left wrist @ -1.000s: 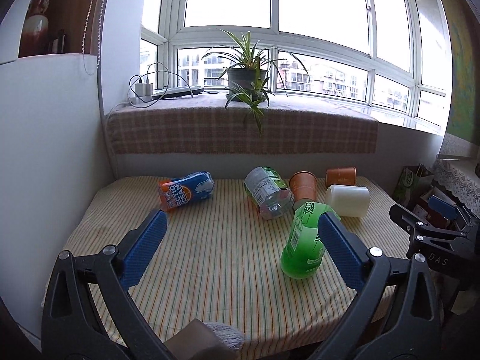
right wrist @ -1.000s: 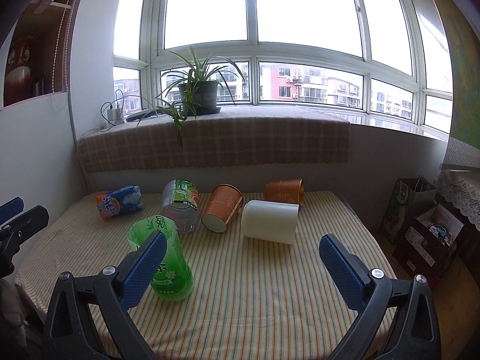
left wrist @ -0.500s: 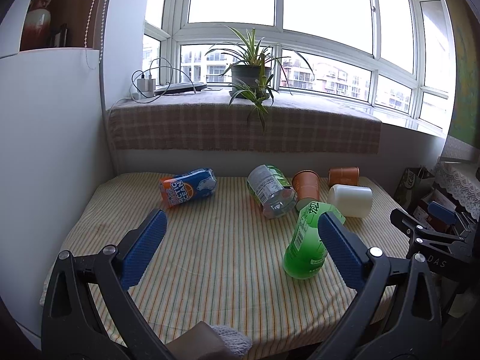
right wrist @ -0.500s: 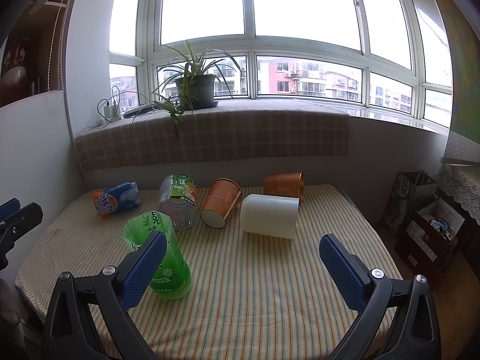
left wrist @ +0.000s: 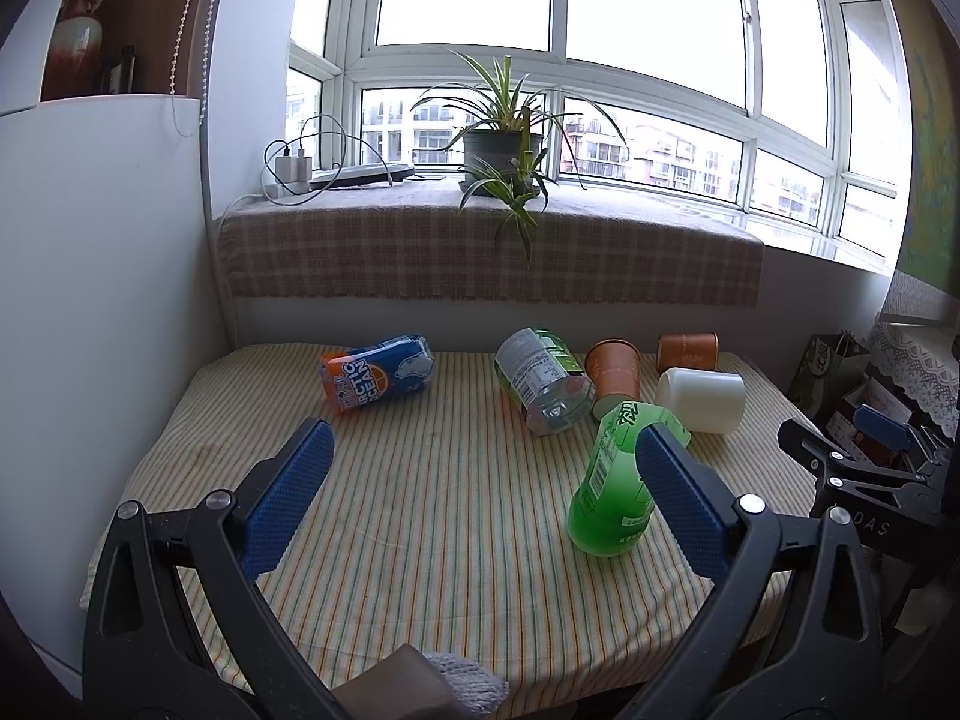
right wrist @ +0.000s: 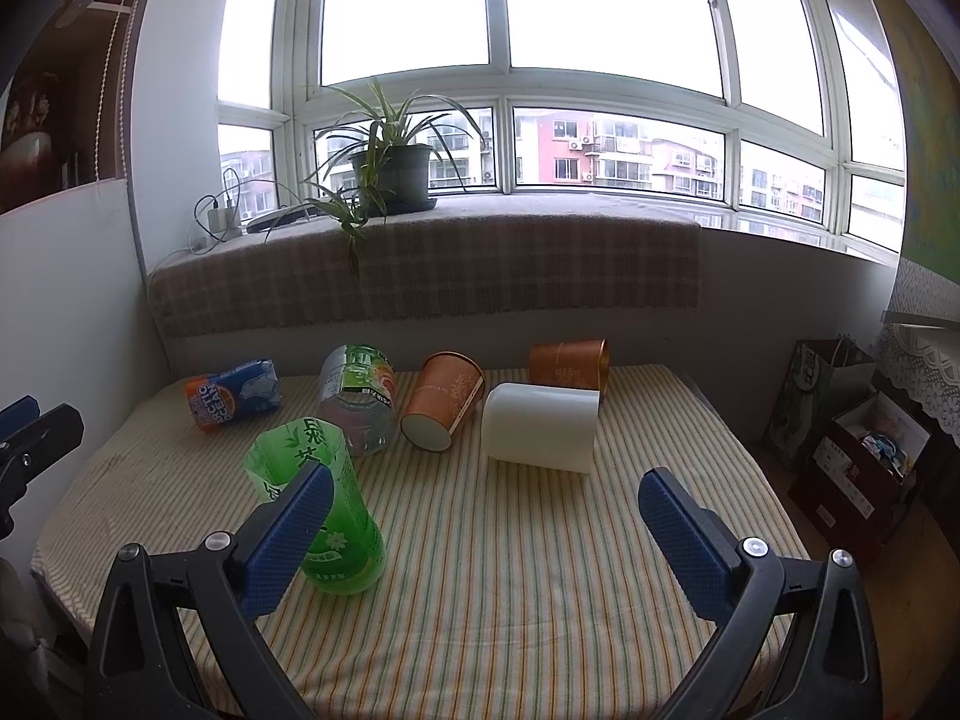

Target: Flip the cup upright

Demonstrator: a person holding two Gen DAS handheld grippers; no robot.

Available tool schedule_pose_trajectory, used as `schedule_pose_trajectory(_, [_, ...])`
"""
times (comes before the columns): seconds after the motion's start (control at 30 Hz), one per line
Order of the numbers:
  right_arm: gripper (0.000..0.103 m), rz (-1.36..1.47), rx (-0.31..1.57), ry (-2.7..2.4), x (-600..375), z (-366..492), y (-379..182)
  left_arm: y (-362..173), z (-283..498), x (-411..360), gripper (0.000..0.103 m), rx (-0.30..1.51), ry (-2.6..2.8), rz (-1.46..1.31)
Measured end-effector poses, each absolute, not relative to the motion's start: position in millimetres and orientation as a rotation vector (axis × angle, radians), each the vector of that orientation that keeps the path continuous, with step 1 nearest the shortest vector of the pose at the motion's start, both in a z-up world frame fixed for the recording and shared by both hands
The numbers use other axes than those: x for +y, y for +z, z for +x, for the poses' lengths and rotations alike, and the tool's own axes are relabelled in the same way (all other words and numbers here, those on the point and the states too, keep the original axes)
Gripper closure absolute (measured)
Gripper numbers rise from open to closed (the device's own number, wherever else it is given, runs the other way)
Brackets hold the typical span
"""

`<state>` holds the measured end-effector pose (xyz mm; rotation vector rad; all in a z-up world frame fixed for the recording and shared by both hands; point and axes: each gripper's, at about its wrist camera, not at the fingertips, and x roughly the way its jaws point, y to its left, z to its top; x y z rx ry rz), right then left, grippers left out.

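Note:
Several cups lie on their sides on the striped table (right wrist: 510, 552): a white cup (right wrist: 540, 427) (left wrist: 702, 399), an orange paper cup (right wrist: 443, 401) (left wrist: 613, 369), a second orange cup (right wrist: 570, 363) (left wrist: 687, 351) behind, a clear cut bottle cup (right wrist: 359, 399) (left wrist: 543, 381), a blue-orange Arctic Ocean cup (right wrist: 234, 393) (left wrist: 378, 372) and a green cut bottle cup (right wrist: 318, 492) (left wrist: 618, 480). My left gripper (left wrist: 480, 504) is open and empty over the table's near left. My right gripper (right wrist: 486, 540) is open and empty in front of the white cup.
A potted plant (right wrist: 393, 174) and a charger with cables (left wrist: 294, 171) sit on the checked windowsill cover behind the table. A white cabinet (left wrist: 90, 300) stands to the left. Bags and boxes (right wrist: 852, 420) stand on the floor to the right.
Both views have shifted slightly; the cups sit a little lower in the frames. No cup has moved and both grippers stay open.

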<state>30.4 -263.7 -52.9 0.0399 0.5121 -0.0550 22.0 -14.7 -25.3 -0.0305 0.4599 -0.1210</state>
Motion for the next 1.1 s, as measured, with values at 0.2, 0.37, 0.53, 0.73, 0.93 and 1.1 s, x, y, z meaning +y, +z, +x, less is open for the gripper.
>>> schedule_pose_trajectory(0.2, [0.0, 0.04, 0.513, -0.054, -262.9, 29.5, -52.8, -25.5, 21.8, -14.0, 0.001, 0.46, -0.121, -0.031])
schedule_pose_trajectory(0.37, [0.0, 0.045, 0.519, -0.056, -262.3, 29.5, -53.0, -25.7, 22.1, -13.8, 0.001, 0.459, -0.121, -0.032])
schedule_pose_trajectory(0.53, [0.0, 0.044, 0.521, -0.056, -262.3, 29.7, -53.6, -25.5, 21.9, -13.9, 0.001, 0.46, -0.12, -0.03])
schedule_pose_trajectory(0.73, [0.0, 0.046, 0.527, -0.052, -262.5, 31.2, -55.1, -25.8, 22.0, -13.2, 0.001, 0.46, -0.12, -0.031])
schedule_pose_trajectory(0.93, [0.0, 0.046, 0.532, -0.05, -263.3, 32.3, -56.3, -25.5, 22.0, -13.1, 0.001, 0.46, -0.121, -0.031])
schedule_pose_trajectory(1.1, [0.0, 0.044, 0.536, -0.052, -262.3, 33.5, -57.6, -25.5, 22.1, -12.7, 0.001, 0.459, -0.12, -0.031])
